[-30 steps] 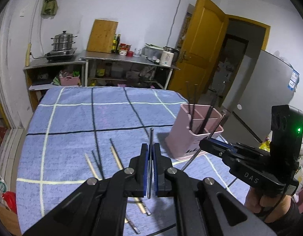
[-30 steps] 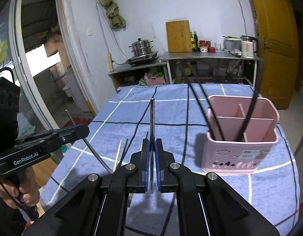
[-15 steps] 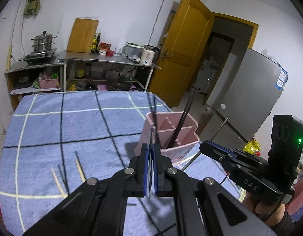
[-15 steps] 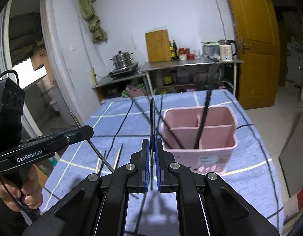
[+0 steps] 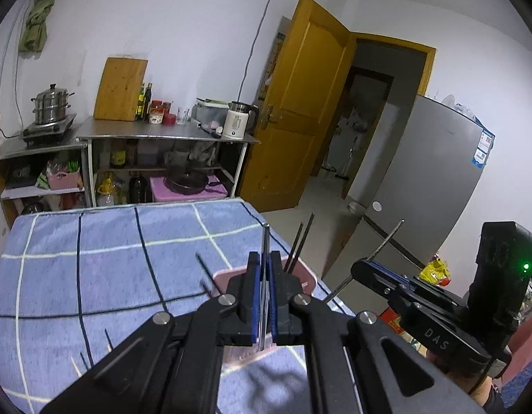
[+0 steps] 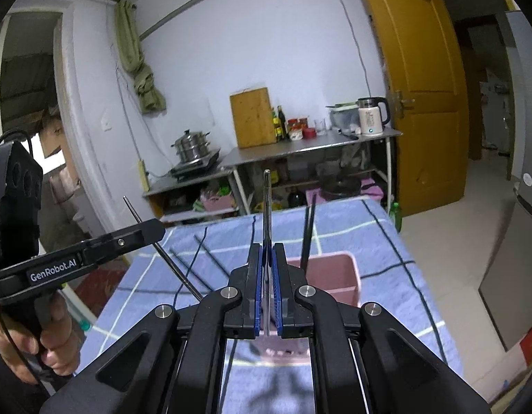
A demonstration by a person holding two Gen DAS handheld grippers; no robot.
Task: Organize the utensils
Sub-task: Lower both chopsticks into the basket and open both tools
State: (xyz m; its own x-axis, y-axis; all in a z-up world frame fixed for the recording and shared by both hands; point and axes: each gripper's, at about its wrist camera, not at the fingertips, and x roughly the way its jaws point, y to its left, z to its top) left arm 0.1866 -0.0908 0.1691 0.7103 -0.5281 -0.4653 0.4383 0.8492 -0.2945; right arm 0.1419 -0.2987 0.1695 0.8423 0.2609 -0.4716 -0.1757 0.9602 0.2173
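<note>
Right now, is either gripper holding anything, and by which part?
Yes. The left gripper and right gripper each pinch a metal chopstick near its lower end, the long part pointing up.

Both tools are matte black with blue finger pads [image 5: 254, 305] and silver screws [image 6: 230, 292]. The right gripper [image 5: 367, 266] reads "DAS" beside a green light [image 5: 525, 266] at 3 o'clock; the left gripper [image 6: 152, 229] reads "GenRobot.AI", held by a bare hand [image 6: 28, 341].
</note>
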